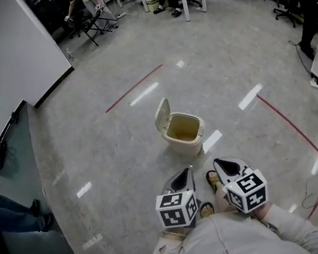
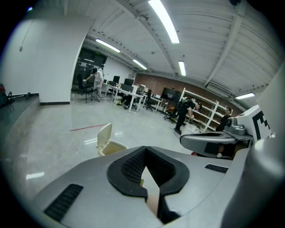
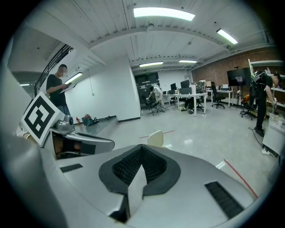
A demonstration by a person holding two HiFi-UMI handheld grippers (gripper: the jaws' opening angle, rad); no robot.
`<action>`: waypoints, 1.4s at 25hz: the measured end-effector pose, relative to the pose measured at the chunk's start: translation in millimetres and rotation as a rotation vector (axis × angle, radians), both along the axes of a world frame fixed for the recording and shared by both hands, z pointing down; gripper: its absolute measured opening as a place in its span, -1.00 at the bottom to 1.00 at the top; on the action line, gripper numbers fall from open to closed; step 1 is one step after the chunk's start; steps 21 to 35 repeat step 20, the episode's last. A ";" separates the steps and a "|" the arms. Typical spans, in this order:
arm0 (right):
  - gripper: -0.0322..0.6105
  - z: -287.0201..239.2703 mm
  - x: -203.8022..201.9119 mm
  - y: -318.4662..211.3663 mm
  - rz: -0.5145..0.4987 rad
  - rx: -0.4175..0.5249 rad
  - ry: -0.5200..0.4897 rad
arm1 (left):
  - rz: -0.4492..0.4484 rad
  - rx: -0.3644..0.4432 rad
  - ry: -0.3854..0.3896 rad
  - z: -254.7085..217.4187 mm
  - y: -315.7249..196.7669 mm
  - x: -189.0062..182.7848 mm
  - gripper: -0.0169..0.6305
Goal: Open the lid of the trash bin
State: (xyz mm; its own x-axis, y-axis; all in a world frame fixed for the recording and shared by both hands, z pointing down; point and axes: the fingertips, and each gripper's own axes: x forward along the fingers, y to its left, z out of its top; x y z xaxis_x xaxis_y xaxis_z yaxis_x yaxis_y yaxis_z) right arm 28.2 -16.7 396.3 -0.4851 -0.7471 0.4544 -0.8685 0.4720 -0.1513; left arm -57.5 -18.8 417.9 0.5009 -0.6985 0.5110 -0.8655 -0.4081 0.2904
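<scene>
The lid point(image 1: 162, 115) of the trash bin point(image 1: 186, 134) already stands up, well ahead of the fingers. The left gripper point(image 1: 184, 175) and right gripper point(image 1: 224, 165) are pressed together and hold nothing. It is best to keep them back.

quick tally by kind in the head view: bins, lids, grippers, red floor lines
trash bin: 1
lid: 1
grippers: 2, left gripper and right gripper
red floor lines: 2
total: 6
</scene>
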 end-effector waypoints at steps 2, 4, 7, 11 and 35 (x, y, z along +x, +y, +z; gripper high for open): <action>-0.90 0.1 -0.7 1.9 -0.004 -0.001 -0.003 | 0.000 0.003 -0.003 -0.8 1.1 0.0 -0.94; -0.90 0.0 -1.2 2.2 -0.008 0.005 -0.006 | -0.001 0.001 0.002 -0.2 1.1 0.5 -0.94; -0.90 0.0 -1.2 2.4 -0.008 0.016 -0.010 | -0.001 0.002 0.004 0.8 0.2 1.7 -0.94; -0.90 -1.3 -4.1 1.2 -0.011 0.017 -0.004 | 0.001 0.005 0.007 -2.6 -3.0 -0.8 -0.94; -0.90 -2.6 -3.8 -4.1 -0.027 0.027 0.014 | -0.005 0.008 0.009 -3.5 -12.1 2.0 -0.94</action>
